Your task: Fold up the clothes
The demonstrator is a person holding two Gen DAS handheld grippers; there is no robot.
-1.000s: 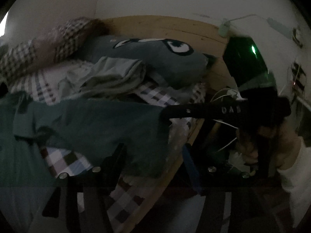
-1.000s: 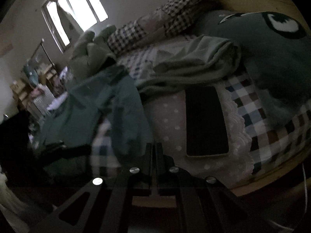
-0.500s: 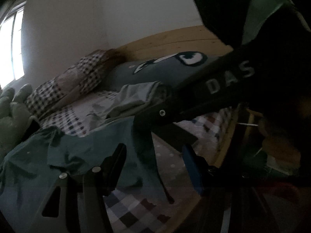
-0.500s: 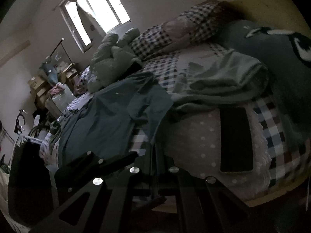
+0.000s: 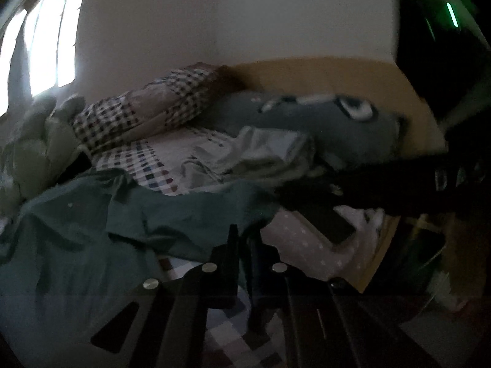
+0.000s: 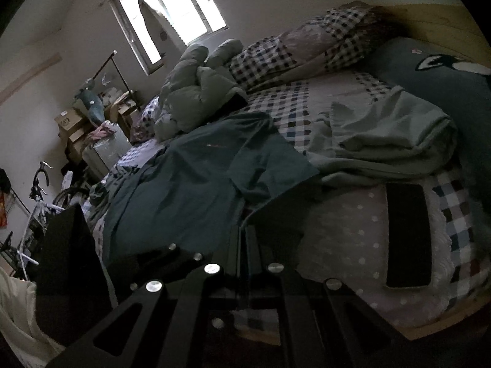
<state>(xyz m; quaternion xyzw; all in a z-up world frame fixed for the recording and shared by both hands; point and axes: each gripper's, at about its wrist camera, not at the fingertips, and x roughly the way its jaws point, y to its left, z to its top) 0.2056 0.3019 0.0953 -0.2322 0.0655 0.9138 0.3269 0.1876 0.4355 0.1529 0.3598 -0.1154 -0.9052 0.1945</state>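
1. The dark green cotton shirt (image 6: 190, 190) lies spread but wrinkled on the checked bed sheet (image 6: 291, 113), with one sleeve (image 6: 270, 168) reaching toward the pale grey-green folded garment (image 6: 389, 135) beside it.
2. The left gripper (image 5: 244, 245) has its jaws closed almost together at the near hem of the shirt. It seems they pinch the cloth, but the picture is dark and blurred, so I cannot be sure.
3. The right gripper (image 6: 242, 239) also has its jaws nearly together at the shirt's near edge. In the left view its dark body crosses the picture just above the cloth.
4. A risk: if only one layer or a thin edge is pinched, the cloth can slip out when it is lifted, and the fold will be uneven.
5. A black flat phone (image 6: 406, 236) lies on the dotted pink pad (image 6: 343, 233), just beside the shirt. A wide pull toward that side could drag cloth over it or push it toward the bed edge.
6. The sleeve lies close to the pale garment, so lifting the shirt may catch and disturb that pile.
7. The wrinkles in the shirt's body may be trapped inside a fold if the cloth is not pulled flat.
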